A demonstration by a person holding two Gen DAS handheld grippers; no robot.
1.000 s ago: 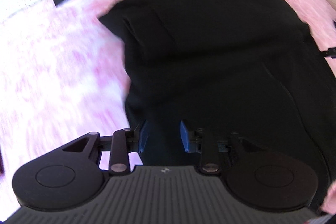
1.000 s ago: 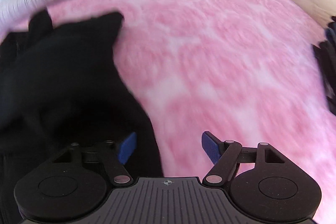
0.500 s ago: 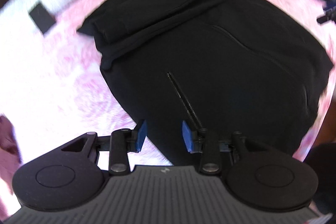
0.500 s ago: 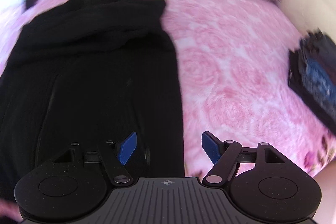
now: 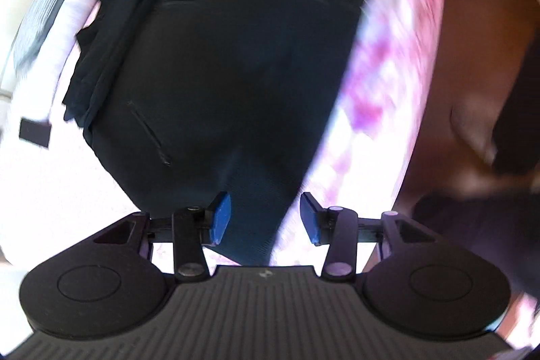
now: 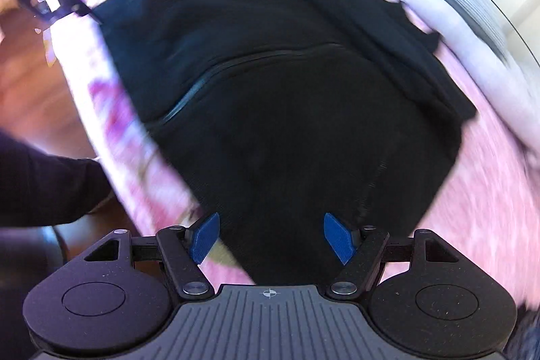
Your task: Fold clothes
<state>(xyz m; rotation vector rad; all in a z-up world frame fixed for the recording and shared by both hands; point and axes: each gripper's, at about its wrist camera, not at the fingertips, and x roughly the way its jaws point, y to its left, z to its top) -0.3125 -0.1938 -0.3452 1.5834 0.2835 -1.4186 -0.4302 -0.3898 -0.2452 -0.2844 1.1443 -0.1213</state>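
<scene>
A black zip-up garment lies flat on a pink flowered bed cover, its sleeves folded in along the far side. In the left wrist view my left gripper is open, and the garment's ribbed hem corner runs between its blue pads without being pinched. In the right wrist view the same garment shows its zipper line. My right gripper is open wide over the opposite hem corner, with black cloth lying between the pads.
A small black flat object rests on the cover left of the garment. Grey ribbed bedding lies at the bed's far edge. Brown wooden floor and a person's dark sleeve are beside the bed.
Both grippers swung round to the garment's hem end and came down close over its two corners. The left gripper's jaws opened wider. Both views are blurred by motion.
</scene>
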